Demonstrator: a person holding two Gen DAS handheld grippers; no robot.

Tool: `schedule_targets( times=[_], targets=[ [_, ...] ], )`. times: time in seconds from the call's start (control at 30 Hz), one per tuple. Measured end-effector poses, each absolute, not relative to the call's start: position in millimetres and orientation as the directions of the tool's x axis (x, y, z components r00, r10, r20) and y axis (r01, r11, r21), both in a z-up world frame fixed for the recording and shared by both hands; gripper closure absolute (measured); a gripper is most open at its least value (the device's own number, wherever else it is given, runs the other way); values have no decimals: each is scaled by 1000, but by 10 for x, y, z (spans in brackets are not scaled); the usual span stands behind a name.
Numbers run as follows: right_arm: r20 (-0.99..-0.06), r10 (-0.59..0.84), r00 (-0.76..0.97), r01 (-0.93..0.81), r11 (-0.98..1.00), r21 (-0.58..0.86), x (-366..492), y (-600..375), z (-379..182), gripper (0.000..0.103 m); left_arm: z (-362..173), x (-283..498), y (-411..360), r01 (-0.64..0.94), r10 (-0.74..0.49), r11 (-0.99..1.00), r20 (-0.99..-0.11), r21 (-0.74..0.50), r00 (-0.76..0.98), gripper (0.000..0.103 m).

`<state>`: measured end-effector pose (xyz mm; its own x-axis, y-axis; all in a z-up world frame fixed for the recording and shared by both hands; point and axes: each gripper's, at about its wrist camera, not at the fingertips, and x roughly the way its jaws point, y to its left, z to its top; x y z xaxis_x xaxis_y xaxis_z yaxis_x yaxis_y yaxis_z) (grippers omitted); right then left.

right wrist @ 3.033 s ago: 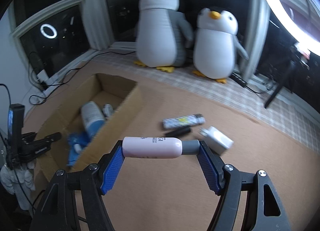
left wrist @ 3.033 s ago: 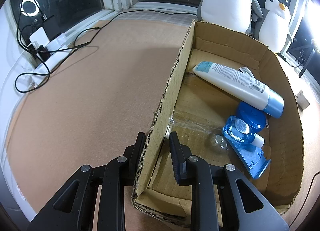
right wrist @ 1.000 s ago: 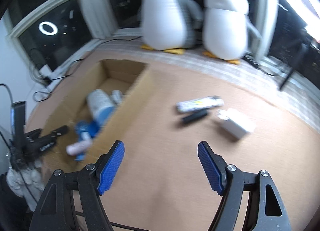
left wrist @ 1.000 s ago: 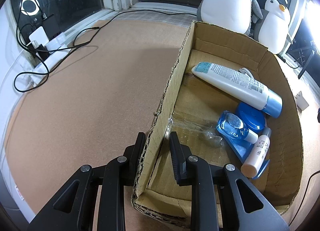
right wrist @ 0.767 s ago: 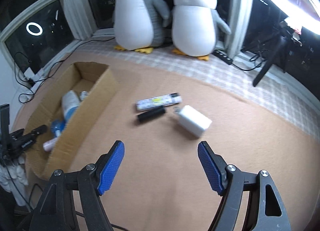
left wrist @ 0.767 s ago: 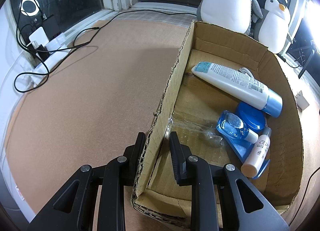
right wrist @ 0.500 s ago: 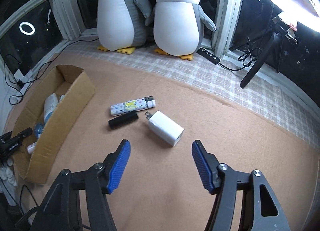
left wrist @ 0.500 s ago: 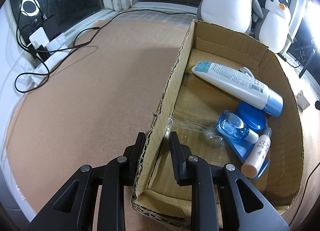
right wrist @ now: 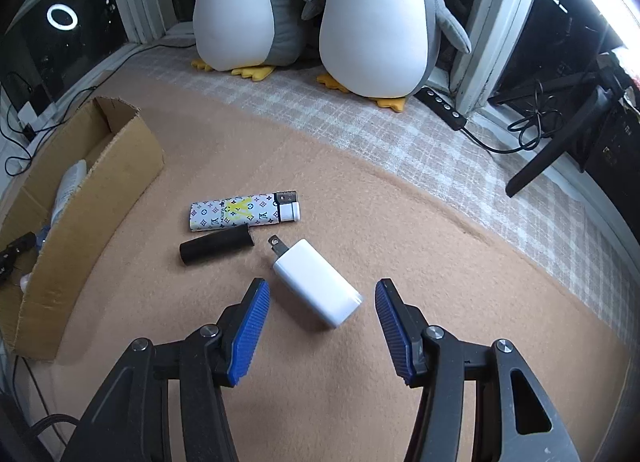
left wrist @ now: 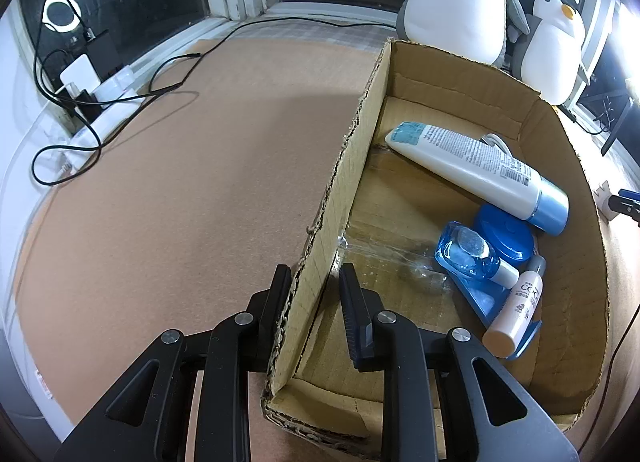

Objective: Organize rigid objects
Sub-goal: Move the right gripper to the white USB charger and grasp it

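Note:
My left gripper [left wrist: 314,282] is shut on the near left wall of the cardboard box [left wrist: 344,182]. The box holds a white tube [left wrist: 472,158], a blue bottle [left wrist: 468,254], a blue lid [left wrist: 508,230] and a pink tube [left wrist: 516,310]. My right gripper [right wrist: 320,302] is open and empty, its blue pads either side of the near end of a white charger [right wrist: 316,282] on the tan mat. A patterned lighter [right wrist: 244,211] and a black cylinder [right wrist: 216,248] lie just beyond. The box also shows in the right wrist view [right wrist: 96,190], at the left.
Two plush penguins [right wrist: 312,10] stand at the back by the window. A power strip [right wrist: 442,106] and cables lie at the back right, with a black stand [right wrist: 560,142]. Cables and a white adapter [left wrist: 80,74] lie left of the box.
The pink tube left my right gripper and now lies in the box. My right gripper then swung right and came down over the white charger. My left gripper has not moved.

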<state>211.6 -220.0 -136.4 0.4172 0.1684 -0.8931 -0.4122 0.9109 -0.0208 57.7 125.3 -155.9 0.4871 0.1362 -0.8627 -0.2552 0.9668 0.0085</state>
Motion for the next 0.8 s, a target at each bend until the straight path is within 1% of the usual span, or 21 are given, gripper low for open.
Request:
schedule_targets(
  times=[0.03,0.1,0.23,0.37,0.5,0.63,0.8],
  targets=[
    [-894,167,415,-412,911,-21,2131,-2195,-1378,54,-1558,573,1252,-255,137,967,-863,9,487,80],
    [-897,174,406,-414,910,-10,2158,-2193,-1402,61,-1558,576,1253,-256,136,967,-863,9,487,80],
    [-902,177,395,-412,911,-2,2180,-2189,-1444,66,-1558,571,1253,-255,136,967,-863,8,487,80],
    [-902,192,387,-407,913,19,2173,-2195,-1443,76,-1558,577,1253,-255,136,967,-863,8,487,80],
    [-899,199,391,-396,918,31,2159,-2190,-1439,79,-1557,578,1253,-255,136,967,-863,8,487,80],
    [-894,195,403,-381,924,30,2131,-2174,-1440,80,-1556,575,1251,-255,135,967,-863,8,487,80],
    [-874,224,431,-341,937,72,2074,-2206,-1437,82,-1556,580,1253,-255,136,967,-863,8,487,80]
  ],
)
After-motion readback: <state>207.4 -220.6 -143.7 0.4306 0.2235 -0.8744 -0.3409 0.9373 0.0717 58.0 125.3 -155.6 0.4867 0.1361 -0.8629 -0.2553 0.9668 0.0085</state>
